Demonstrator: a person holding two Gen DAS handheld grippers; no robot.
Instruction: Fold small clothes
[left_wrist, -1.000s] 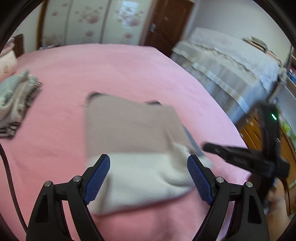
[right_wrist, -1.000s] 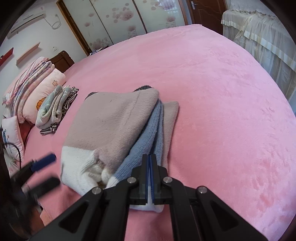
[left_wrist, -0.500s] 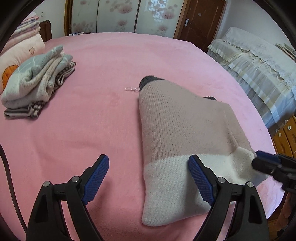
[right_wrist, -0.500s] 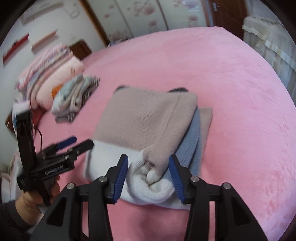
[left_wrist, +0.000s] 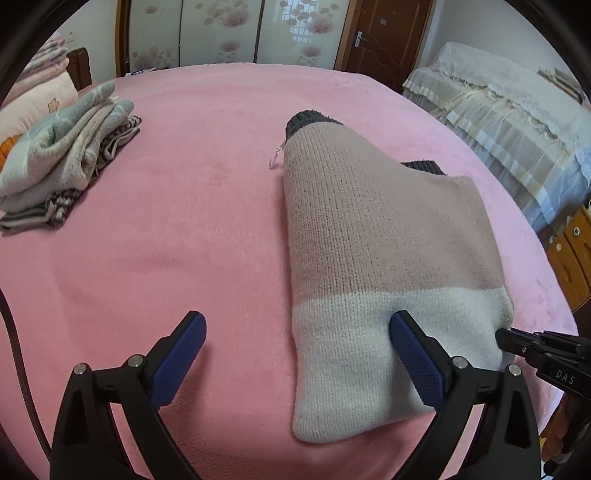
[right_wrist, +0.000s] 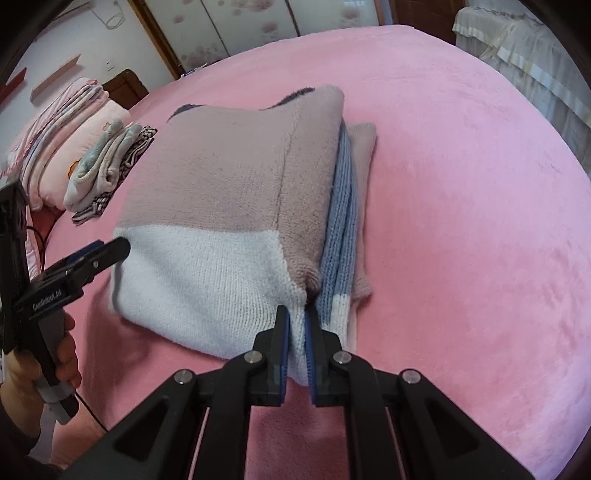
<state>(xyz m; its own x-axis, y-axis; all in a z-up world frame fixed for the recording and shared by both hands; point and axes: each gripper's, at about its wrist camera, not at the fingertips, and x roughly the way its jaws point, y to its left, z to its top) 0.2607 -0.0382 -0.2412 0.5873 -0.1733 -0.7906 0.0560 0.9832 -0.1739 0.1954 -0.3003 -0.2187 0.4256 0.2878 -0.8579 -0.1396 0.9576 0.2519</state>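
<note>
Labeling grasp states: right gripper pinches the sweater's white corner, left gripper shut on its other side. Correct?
Not quite: the left gripper is open, one finger over the sweater, gripping nothing, per the left wrist view. The right gripper does pinch the white corner.

The bed (left_wrist: 207, 206) lies bare and pink between the folded sweater (left_wrist: 376, 236) and the clothes pile (left_wrist: 62, 158) at the far left, a wide lane for a gripper. Beyond the sweater toward the wardrobe (left_wrist: 236, 29) the cover is also open. To the sweater's right, the right wrist view shows a broad free stretch of bed up to the second bed (right_wrist: 524, 48). Pillows (right_wrist: 62, 122) block the headboard side behind the pile. A small clip-like thing (left_wrist: 276, 157), perhaps a tag, lies just beside the sweater's far left corner.
</note>
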